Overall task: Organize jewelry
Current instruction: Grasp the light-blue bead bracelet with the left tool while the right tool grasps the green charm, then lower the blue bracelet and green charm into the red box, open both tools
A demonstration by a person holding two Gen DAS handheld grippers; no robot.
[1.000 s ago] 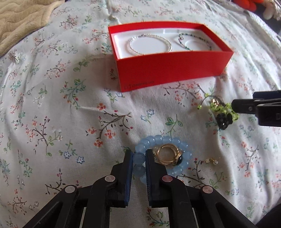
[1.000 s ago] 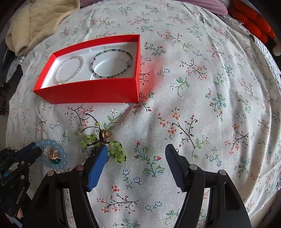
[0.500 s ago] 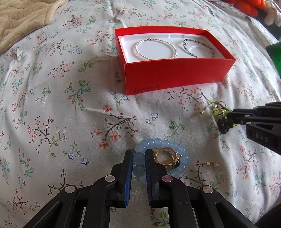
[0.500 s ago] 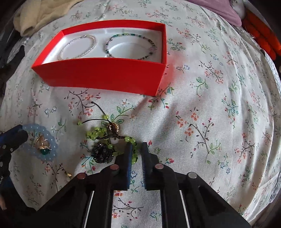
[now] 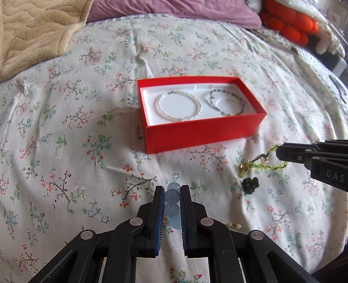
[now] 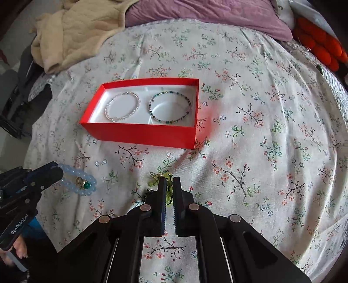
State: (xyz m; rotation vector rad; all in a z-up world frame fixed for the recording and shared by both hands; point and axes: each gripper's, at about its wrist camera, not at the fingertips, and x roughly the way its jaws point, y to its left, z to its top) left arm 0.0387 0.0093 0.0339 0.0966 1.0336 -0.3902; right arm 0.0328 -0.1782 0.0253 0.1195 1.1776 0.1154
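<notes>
Left tongs (image 5: pixel 170 197) — black jaws with blue ribbed pads, clamped on the blue bead bracelet (image 5: pixel 173 196): round, translucent, glassy beads, the strand running lengthwise between the pads and away from the camera. In the right wrist view the loop (image 6: pixel 76 179) hangs out past the left tongs' tips (image 6: pixel 57 172), a gold ring with a green stone (image 6: pixel 83 184) within it.

Right tongs (image 6: pixel 169 187) — the jaws have just been closing and now pinch the green bead bracelet (image 6: pixel 168 193), small yellow-green faceted beads on dark cord. From the left view the strand (image 5: pixel 264 166) trails out sideways from the tips, towards the left tongs, with a gold bead at its end and a dark knobbly bead cluster (image 5: pixel 250 184) below.

Just right of the left tongs, on the bed sheet (image 5: pixel 76 135) — soft cotton, small floral print — a tiny gold earring (image 5: pixel 235 224).

Beyond both tongs: red box (image 5: pixel 202 132), rectangular card, white liner, long axis crosswise. Inside, flat and side by side, a pearl bracelet (image 5: pixel 179 106) and a dark green bead bracelet (image 5: pixel 226 104), both circular.

Farthest: beige quilted blanket (image 5: pixel 32 32), purple pillow (image 5: pixel 174 10), orange plush item (image 5: pixel 289 21).
</notes>
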